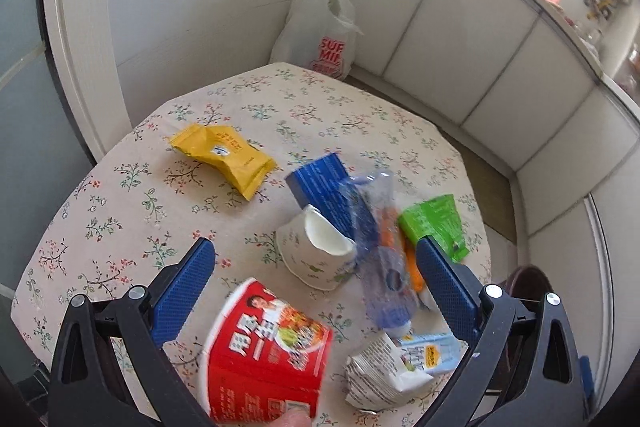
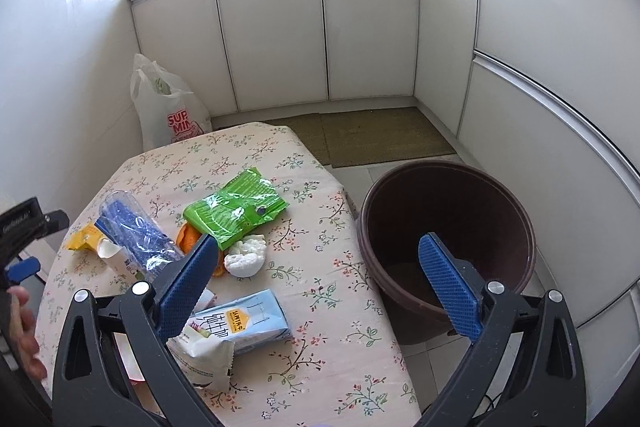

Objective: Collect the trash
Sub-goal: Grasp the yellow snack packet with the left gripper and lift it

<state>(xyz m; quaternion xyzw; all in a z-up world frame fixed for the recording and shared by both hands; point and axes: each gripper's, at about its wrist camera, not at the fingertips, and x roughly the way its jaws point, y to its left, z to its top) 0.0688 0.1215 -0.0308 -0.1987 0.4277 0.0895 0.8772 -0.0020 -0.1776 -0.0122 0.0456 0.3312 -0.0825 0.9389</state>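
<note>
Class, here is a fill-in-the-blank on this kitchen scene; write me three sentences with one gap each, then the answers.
1. The snack wrapper lying alone on the far left of the table is coloured ____.
2. The brown bin stands on the ____, beside the table.
3. Both the left gripper and the right gripper have their jaws ____.

Answers: yellow; floor; open

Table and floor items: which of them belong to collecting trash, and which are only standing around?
For the job: yellow wrapper, green packet, red noodle cup, paper cup, plastic bottle, milk carton, brown bin.

Only standing around: white shopping bag, floor mats, cabinets.
</note>
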